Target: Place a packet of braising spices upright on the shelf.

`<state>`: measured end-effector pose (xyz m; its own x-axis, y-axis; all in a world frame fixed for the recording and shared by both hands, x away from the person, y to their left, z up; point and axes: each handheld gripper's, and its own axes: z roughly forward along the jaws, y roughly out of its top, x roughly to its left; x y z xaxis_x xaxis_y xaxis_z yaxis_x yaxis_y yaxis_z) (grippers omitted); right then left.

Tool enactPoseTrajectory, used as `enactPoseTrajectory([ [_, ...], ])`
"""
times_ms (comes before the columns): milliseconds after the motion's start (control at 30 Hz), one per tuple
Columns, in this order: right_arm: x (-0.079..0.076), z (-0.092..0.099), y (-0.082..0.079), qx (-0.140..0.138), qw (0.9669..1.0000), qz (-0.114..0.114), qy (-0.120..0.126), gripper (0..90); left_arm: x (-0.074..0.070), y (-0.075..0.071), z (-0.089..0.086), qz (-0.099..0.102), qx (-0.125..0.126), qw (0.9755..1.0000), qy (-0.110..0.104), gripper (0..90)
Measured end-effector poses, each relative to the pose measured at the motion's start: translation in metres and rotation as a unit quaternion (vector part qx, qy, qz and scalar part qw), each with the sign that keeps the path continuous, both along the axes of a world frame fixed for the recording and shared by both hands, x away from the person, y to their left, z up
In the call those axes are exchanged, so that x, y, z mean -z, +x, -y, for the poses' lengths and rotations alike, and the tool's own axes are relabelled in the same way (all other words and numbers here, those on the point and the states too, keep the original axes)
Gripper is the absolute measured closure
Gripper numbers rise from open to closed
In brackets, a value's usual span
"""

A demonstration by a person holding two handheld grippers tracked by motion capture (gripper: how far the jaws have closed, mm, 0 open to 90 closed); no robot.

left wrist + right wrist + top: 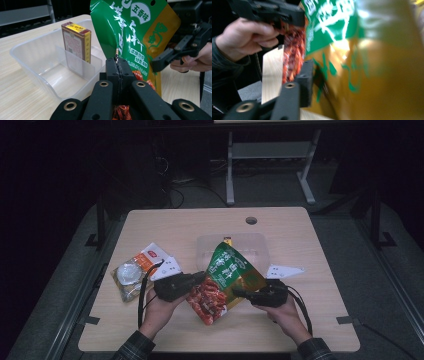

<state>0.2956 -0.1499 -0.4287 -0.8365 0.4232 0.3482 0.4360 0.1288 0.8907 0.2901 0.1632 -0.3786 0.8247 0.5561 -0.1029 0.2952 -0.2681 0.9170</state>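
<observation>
My left hand-held gripper [200,279] and my right hand-held gripper [239,293] are both matte black. Each has blocky jaws on flat linkage bars, and brass-coloured rivets ring the pivot holes. Each trails a black cable that loops back toward my wrist. My sleeves [134,347] are a dark plaid, grey-green crossed with faint lighter lines, and the cuffs end at the wrists.
</observation>
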Motion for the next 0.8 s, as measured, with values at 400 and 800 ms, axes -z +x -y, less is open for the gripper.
enactPoseTrajectory([
  [400,-0.004,0.005,0.002,-0.018,0.9998,-0.004,-0.008,88.8,0.009,-0.003,0.002,-0.009,0.013,0.9999,0.005,88.9],
  [800,-0.014,0.011,0.000,-0.041,0.9982,0.014,-0.040,89.7,0.021,-0.008,-0.001,-0.024,0.029,0.9984,0.043,85.9],
])
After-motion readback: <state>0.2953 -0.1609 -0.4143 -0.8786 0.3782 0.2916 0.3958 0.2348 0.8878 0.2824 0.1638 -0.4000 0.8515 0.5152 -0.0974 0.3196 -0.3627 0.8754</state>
